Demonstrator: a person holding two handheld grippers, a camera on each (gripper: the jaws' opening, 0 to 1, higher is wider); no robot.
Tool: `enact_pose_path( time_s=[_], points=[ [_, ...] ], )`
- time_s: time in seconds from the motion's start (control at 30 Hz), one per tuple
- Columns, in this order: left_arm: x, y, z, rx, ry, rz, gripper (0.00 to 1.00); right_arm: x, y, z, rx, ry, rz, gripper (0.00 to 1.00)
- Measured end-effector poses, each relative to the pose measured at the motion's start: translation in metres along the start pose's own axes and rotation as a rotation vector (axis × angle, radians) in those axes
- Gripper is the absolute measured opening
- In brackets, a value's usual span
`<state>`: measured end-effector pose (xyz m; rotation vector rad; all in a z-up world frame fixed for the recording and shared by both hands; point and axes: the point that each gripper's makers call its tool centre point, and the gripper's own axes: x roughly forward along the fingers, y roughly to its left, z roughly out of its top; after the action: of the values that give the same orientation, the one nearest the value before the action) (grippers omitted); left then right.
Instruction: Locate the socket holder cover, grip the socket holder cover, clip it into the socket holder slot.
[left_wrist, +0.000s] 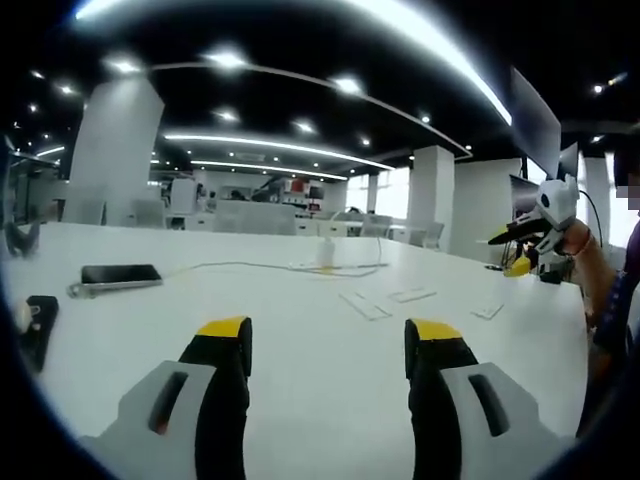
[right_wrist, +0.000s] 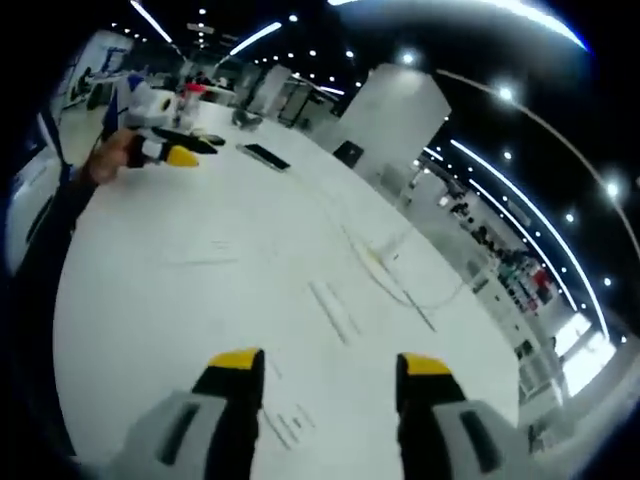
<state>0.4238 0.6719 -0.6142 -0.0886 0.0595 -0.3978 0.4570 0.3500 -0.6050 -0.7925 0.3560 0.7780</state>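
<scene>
Several flat white plastic pieces lie on the white table (left_wrist: 300, 400): a long strip (left_wrist: 365, 305), a shorter piece (left_wrist: 412, 295) and a small one (left_wrist: 488, 311). I cannot tell which is the socket holder cover. In the right gripper view the long strip (right_wrist: 335, 310) lies ahead of my jaws and a small piece (right_wrist: 295, 425) lies between them. My left gripper (left_wrist: 328, 345) is open above bare table, short of the pieces. My right gripper (right_wrist: 330, 370) is open too, holding nothing. Each gripper appears in the other's view, held by a hand: the right gripper (left_wrist: 530, 240) and the left gripper (right_wrist: 165, 150).
A dark phone (left_wrist: 120, 275) lies at the left, with a thin cable (left_wrist: 260, 266) running to a small white block (left_wrist: 327, 255). A black object (left_wrist: 35, 325) sits at the table's left edge. A person's sleeve (left_wrist: 610, 310) is at the right. Pillars and desks stand behind.
</scene>
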Motion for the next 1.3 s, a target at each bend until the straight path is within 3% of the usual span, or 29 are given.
enact_pose_path(
  time_s=[0.13,0.2,0.27,0.3,0.4,0.63,0.7,0.87,1.3],
  points=[
    [0.001,-0.002,-0.001,0.001,0.004,-0.010,0.62,0.003,0.008,-0.002,-0.049,0.045,0.081,0.54],
    [0.002,-0.001,-0.001,0.001,0.005,-0.011,0.62,0.005,0.017,-0.003,-0.081,0.073,0.165,0.54],
    [0.002,-0.001,-0.001,0.001,0.005,-0.010,0.62,0.006,0.024,-0.002,-0.057,0.080,0.231,0.54],
    [0.003,0.000,-0.001,0.002,0.005,-0.010,0.62,0.006,0.029,-0.004,-0.060,0.113,0.285,0.54],
    [0.003,0.000,-0.001,0.003,0.006,-0.010,0.62,0.011,0.029,-0.012,-0.174,0.199,0.328,0.54],
    [0.005,0.001,-0.002,0.003,0.015,-0.011,0.62,0.022,0.041,-0.038,-0.270,0.360,0.485,0.51],
    [0.005,0.001,-0.003,0.002,0.018,-0.012,0.62,0.026,0.042,-0.047,-0.288,0.416,0.517,0.49],
    [0.006,0.001,-0.004,0.004,0.024,-0.015,0.62,0.032,0.038,-0.056,-0.329,0.483,0.555,0.47],
    [0.005,0.001,-0.005,0.008,0.034,-0.020,0.61,0.038,0.046,-0.062,-0.380,0.554,0.659,0.42]
  ],
)
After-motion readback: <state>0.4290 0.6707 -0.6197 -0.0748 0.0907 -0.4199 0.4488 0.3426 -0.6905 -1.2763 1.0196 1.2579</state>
